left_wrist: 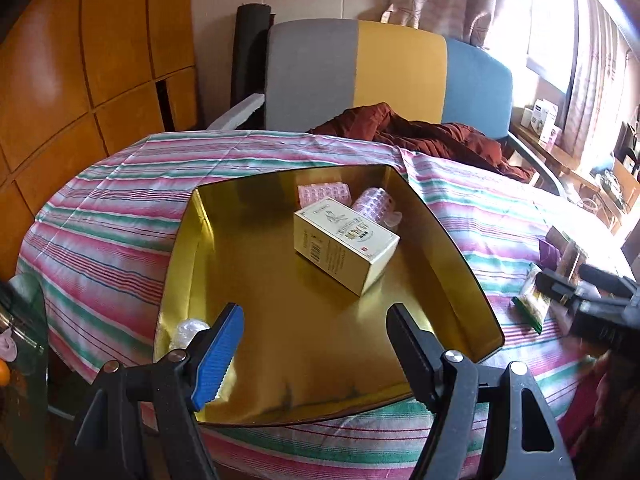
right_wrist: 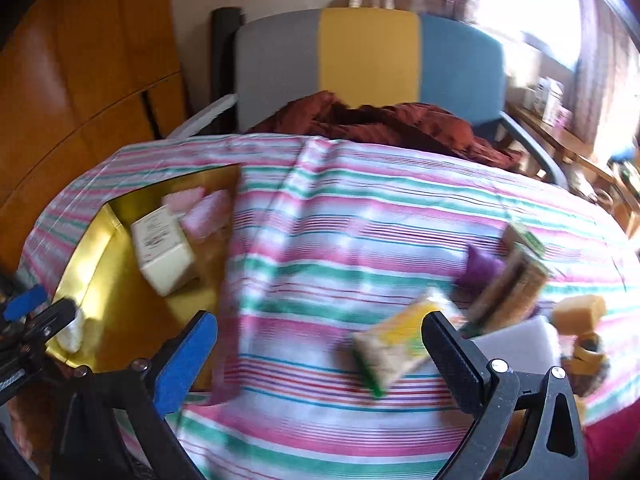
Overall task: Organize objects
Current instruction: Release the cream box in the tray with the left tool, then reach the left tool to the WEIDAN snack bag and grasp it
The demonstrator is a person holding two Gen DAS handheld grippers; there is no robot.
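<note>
A table draped in a striped cloth of pink, green and white fills both views; behind it stands a chair with grey, yellow and blue back panels and a rust-red garment heaped on its seat. On the cloth's left side sits an open gold tin box. Inside it, a cream carton lies near the far right corner, touching two pink blister packs behind it, and a clear plastic piece rests in the near left corner. The left gripper hovers over the tin's near edge, jaws spread wide and empty. The right gripper hangs above the cloth to the right of the tin, jaws likewise wide apart and empty; its view is motion-blurred. Loose on the cloth on the right lie a yellow-green snack packet, a white foam block, a purple item, a brown-green packet and an orange sponge-like block, details unclear.
</note>
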